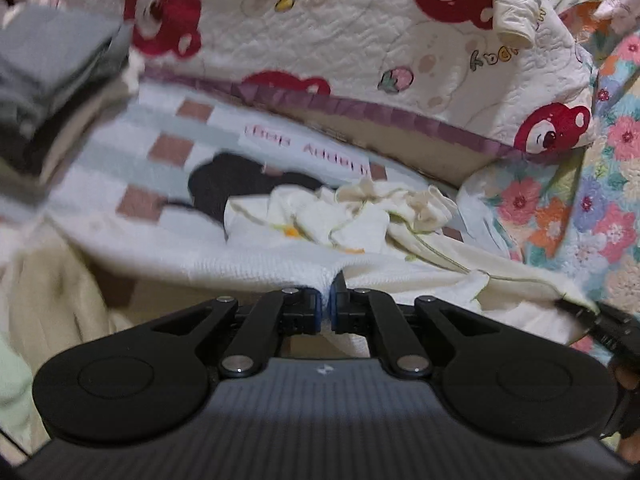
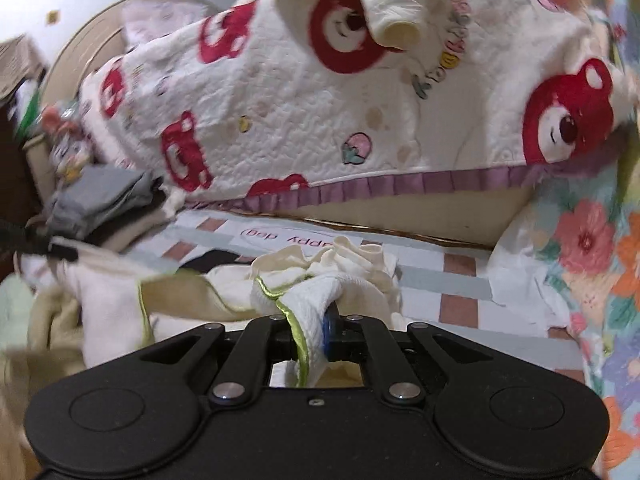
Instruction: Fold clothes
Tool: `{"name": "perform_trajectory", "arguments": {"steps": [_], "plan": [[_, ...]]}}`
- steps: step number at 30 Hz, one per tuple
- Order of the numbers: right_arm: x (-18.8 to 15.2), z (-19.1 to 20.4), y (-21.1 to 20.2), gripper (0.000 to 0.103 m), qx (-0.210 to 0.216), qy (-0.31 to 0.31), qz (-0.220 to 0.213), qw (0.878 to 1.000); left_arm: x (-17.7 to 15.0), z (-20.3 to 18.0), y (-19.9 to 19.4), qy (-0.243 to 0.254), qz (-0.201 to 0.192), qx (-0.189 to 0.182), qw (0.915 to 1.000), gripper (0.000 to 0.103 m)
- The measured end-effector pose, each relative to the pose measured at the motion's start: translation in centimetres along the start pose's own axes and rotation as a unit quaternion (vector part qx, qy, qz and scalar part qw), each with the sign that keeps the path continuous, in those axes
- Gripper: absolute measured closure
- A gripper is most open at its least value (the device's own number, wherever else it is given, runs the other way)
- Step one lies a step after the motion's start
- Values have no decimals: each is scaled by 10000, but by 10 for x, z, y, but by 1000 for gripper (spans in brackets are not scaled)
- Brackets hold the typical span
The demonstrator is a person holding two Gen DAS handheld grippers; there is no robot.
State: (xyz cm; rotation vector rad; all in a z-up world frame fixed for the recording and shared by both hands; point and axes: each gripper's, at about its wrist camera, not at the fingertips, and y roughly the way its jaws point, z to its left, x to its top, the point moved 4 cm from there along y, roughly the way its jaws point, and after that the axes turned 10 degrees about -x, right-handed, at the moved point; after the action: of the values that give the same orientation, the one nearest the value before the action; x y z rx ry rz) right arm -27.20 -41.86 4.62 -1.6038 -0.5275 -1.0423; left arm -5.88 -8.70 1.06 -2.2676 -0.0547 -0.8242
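Inspecting from the near side outward: the left gripper (image 1: 329,304) is fully closed, its pads pinching the near hem of a cream garment (image 1: 360,220). The right gripper (image 2: 316,332) is likewise closed, clamped on a bunched, green-piped edge of the same garment (image 2: 320,280); white textured cloth fills the space between its fingers.

Governing relation: the garment lies directly ahead of both grippers and runs away from them toward the far edge of the bed. The held hem stretches crosswise between the two grips, so the long axis of the taut edge runs side to side, with neither hand clearly nearer the bulk. The far portion sits crumpled in a heap on the checked towel (image 1: 168,148), not yet spread. Judgement: the piece is lifted by one edge for shaking out or laying flat; folding proper has barely begun.

Beyond the heap, a dark item (image 1: 224,188) lies partly under the cream cloth. At the towel's left edge stands a stack of folded grey clothes (image 1: 52,80). Along the far edge lies a bear-print quilt (image 1: 320,32); a floral cover (image 1: 600,200) occupies the right side.
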Motion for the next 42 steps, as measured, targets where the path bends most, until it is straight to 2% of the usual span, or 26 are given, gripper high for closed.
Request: {"name": "perform_trajectory", "arguments": {"steps": [2,5,7,9,14,17,22,24,27,31,33,35,39,42], "plan": [[-19,-3,3,96,128,65,498,9987,-24,6,12,-6,415,129,9991,100],[-62,-2,23,96,28,115,1288,9916,-62,16,37,-105,1090,294,9936,100],[-89,0,33,96,32,227,1638,9862,-77,20,47,-69,1293,443,9906,100],[-101,0,37,96,55,381,1815,9826,-78,18,49,24,1288,508,9904,100],[-89,0,25,96,201,348,1635,9857,-69,15,42,114,1180,459,9919,100],[-81,3,18,96,390,227,1577,9865,-73,18,42,-85,1260,352,9914,100],[-111,28,35,94,564,-538,2257,9711,-92,27,54,-251,1709,424,9841,99],[-127,40,37,91,554,-847,2408,9653,-92,29,54,-348,1722,394,9837,98],[-136,50,38,91,643,-951,2387,9643,-89,28,52,-432,1746,343,9831,98],[-131,49,35,91,862,-636,2314,9669,-77,18,43,-306,1745,209,9840,96],[-126,52,30,91,1098,-490,2249,9670,-67,11,34,-182,1604,84,9868,88],[-129,53,35,91,1213,-419,2316,9643,-55,7,30,-182,1392,-72,9901,77],[-141,64,53,91,1218,-386,2516,9594,-34,-9,44,-209,1157,-245,9928,76],[-134,78,50,91,1627,-213,2361,9578,-21,-38,61,191,1128,-542,9920,70]]}}
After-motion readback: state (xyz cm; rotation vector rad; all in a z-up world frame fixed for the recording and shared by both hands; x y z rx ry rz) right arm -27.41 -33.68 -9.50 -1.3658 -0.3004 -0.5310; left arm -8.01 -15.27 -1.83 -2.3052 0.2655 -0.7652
